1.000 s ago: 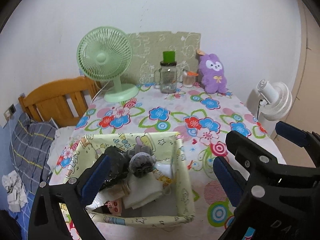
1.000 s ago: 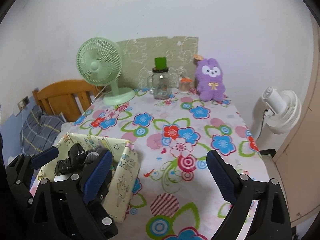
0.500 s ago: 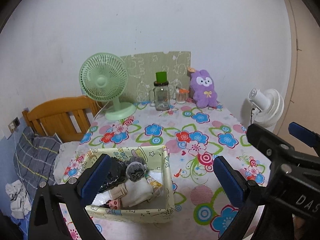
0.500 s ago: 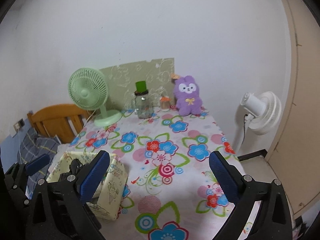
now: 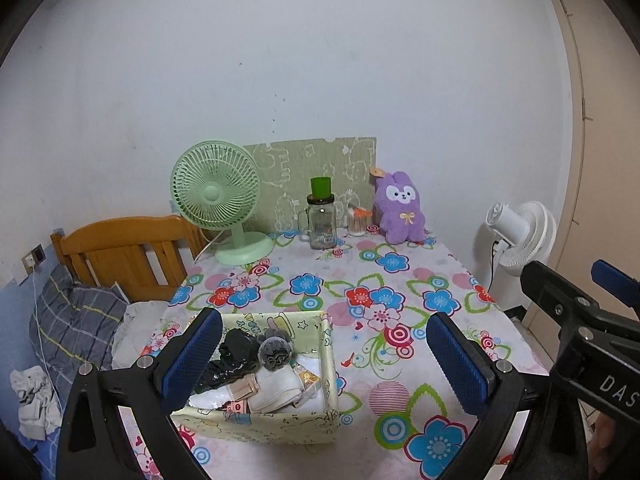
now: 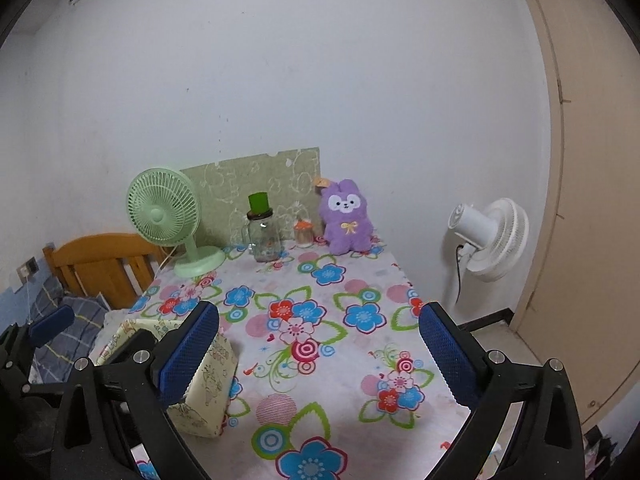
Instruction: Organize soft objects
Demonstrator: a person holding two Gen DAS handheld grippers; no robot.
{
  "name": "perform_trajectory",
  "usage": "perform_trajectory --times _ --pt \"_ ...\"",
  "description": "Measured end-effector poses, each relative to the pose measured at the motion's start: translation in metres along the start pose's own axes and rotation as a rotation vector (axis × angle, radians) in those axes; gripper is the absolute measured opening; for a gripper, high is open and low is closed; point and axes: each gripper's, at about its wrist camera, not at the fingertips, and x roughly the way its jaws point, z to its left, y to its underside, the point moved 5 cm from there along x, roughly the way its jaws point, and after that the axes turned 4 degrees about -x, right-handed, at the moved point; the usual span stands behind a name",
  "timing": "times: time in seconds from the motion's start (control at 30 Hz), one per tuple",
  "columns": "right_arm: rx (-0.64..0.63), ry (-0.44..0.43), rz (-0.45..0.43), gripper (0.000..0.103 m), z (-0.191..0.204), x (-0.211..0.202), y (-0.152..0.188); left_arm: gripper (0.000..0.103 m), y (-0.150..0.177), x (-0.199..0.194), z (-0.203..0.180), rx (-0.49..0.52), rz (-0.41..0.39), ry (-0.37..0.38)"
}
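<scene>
A pale yellow fabric box [image 5: 325, 364] [image 6: 208, 384] stands near the front left of the flowered table. In it lie black cloth [image 5: 236, 354], a grey scrunchie [image 5: 275, 353] and folded white cloths [image 5: 280, 390]. A purple plush rabbit [image 5: 400, 209] [image 6: 347, 216] sits upright at the far edge by the wall. My left gripper [image 5: 326, 364] is open, held high above the box with nothing between its blue pads. My right gripper [image 6: 318, 354] is open too, raised over the table's middle and empty; it also shows at the right edge of the left wrist view.
At the back stand a green desk fan [image 5: 218, 196], a glass jar with a green lid [image 5: 321, 220], a small orange-lidded jar [image 5: 357, 222] and a green board [image 5: 316, 176]. A white floor fan [image 5: 520, 236] is right of the table. A wooden headboard [image 5: 120, 248] and bedding lie left.
Both grippers have pulled back and up from the table, so the box and rabbit look smaller and farther. Both have stayed open and empty.
</scene>
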Motion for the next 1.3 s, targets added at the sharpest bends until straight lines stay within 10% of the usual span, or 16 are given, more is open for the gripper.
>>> perform_trajectory --times 1.3 --pt "-0.003 -0.002 -0.019 0.103 0.005 -0.012 0.008 0.103 0.009 -0.015 0.016 -0.052 -0.019 -0.023"
